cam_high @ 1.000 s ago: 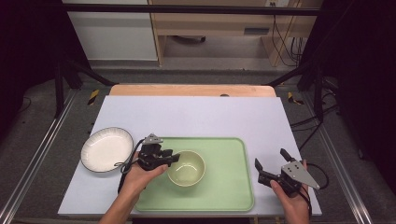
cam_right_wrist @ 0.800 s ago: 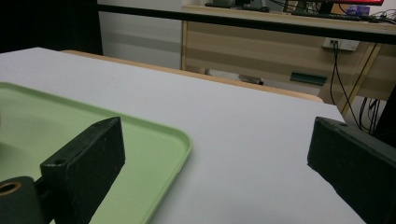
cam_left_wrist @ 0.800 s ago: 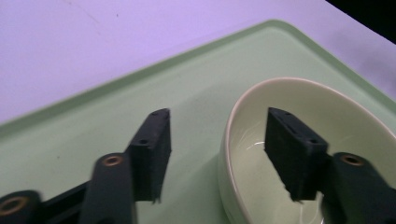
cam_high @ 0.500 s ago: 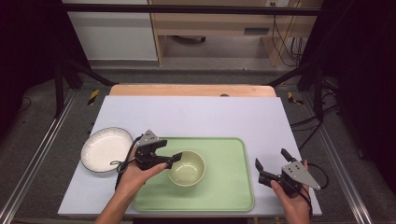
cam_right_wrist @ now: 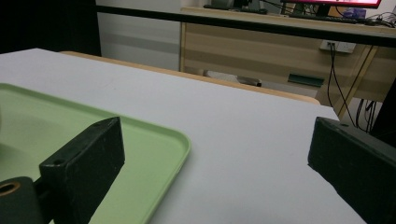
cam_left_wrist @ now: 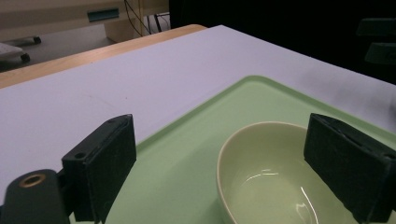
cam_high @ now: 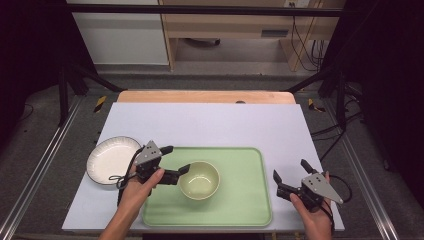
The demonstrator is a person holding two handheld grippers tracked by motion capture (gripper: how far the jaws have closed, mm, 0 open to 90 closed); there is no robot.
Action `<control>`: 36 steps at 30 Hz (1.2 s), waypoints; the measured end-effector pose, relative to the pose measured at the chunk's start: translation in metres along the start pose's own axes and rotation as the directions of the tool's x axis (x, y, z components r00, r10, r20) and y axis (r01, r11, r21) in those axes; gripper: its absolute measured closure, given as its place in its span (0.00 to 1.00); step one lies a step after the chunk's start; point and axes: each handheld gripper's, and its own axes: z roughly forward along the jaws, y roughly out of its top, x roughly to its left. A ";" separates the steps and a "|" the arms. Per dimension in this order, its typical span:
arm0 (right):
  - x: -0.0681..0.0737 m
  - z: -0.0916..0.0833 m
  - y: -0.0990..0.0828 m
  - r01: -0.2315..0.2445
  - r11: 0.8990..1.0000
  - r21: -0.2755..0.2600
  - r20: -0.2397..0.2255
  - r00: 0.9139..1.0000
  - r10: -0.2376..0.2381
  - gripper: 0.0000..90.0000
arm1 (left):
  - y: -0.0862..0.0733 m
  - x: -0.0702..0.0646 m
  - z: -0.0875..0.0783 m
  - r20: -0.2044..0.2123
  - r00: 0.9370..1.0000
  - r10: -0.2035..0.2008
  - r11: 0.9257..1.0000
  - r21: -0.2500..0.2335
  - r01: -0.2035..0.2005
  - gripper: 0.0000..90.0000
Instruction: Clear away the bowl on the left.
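Left gripper view, left gripper jaws just opened wide, astride bowl rim

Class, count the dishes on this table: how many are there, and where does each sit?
2. A green bowl sits on the green tray; a white plate lies left of the tray.
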 end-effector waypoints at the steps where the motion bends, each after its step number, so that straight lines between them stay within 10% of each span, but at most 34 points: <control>1: 0.000 0.000 0.000 -0.001 1.000 -0.001 0.001 1.000 0.001 0.04 | -0.001 0.000 -0.003 -0.003 1.000 0.003 1.000 -0.007 -0.003 0.10; 16: -0.001 0.000 0.000 0.004 1.000 -0.003 0.000 1.000 -0.004 0.04 | -0.014 0.021 -0.047 -0.058 0.998 0.001 0.996 -0.089 -0.006 0.07; 33: -0.002 -0.001 0.000 -0.001 1.000 -0.006 0.001 1.000 0.001 0.04 | -0.039 0.081 -0.105 -0.251 0.968 -0.019 0.993 -0.116 -0.011 0.05; 36: -0.001 0.000 0.001 0.001 1.000 -0.007 -0.002 1.000 -0.001 0.04 | -0.042 0.089 -0.117 -0.230 0.973 -0.010 0.992 -0.128 -0.020 0.07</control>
